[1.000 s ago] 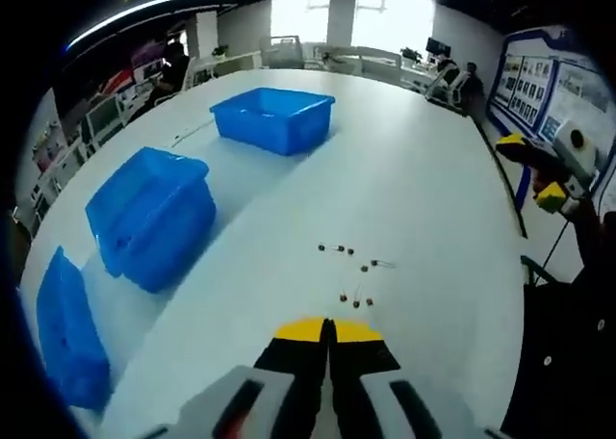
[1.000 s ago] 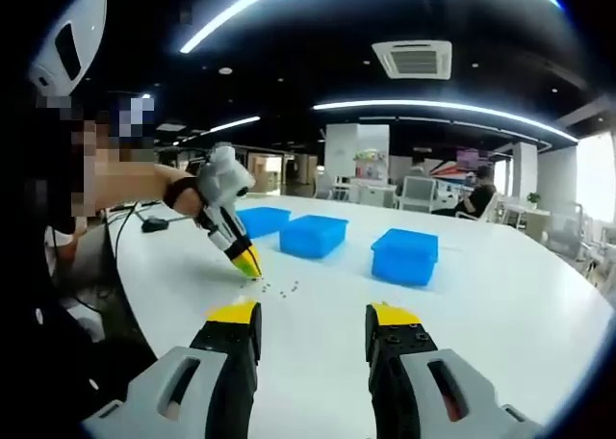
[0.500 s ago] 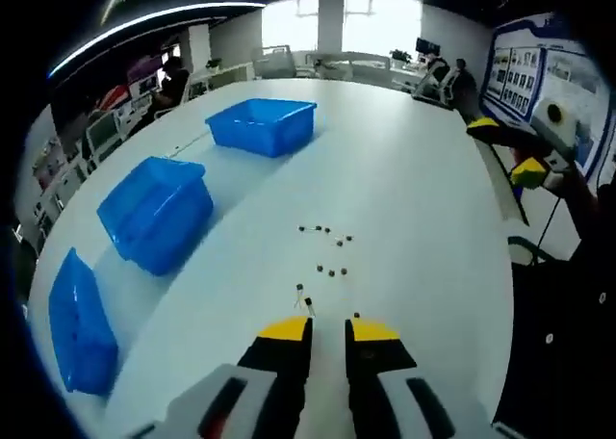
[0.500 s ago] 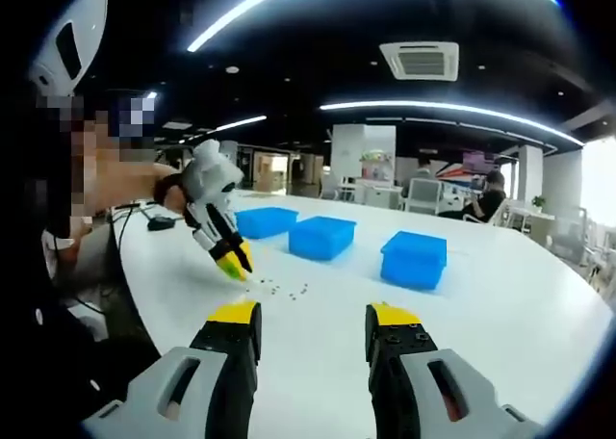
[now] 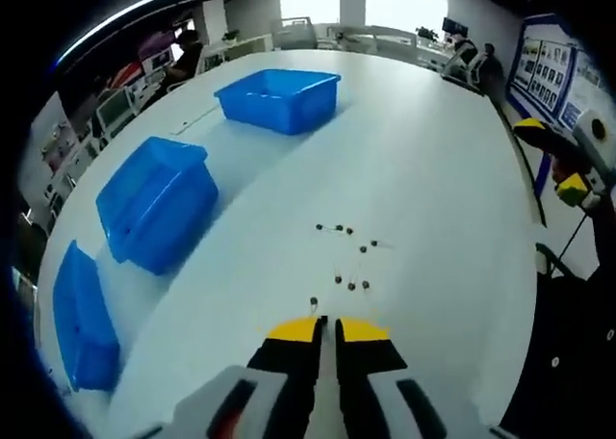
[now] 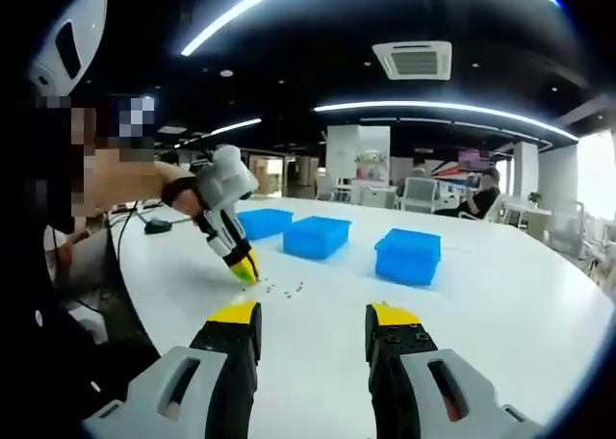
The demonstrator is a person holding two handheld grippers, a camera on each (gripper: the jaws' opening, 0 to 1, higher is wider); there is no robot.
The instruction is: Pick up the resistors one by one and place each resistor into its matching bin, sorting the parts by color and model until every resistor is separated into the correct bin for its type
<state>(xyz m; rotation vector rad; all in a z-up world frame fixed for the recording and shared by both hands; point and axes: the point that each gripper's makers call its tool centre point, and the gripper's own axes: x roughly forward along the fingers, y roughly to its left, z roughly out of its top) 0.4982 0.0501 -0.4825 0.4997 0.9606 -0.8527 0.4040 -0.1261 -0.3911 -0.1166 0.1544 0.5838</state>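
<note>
resistors lie scattered in a small cluster on the white surface, just ahead of the left gripper, whose yellow-tipped jaws stand nearly together; one resistor sits just beyond the tips, and i cannot tell whether anything is pinched. three blue bins sit to the left: a far bin, a middle bin and a near bin. in the right gripper view the right gripper hovers above the surface with jaws wide apart, holding nothing, while the left gripper points down at the resistors.
</note>
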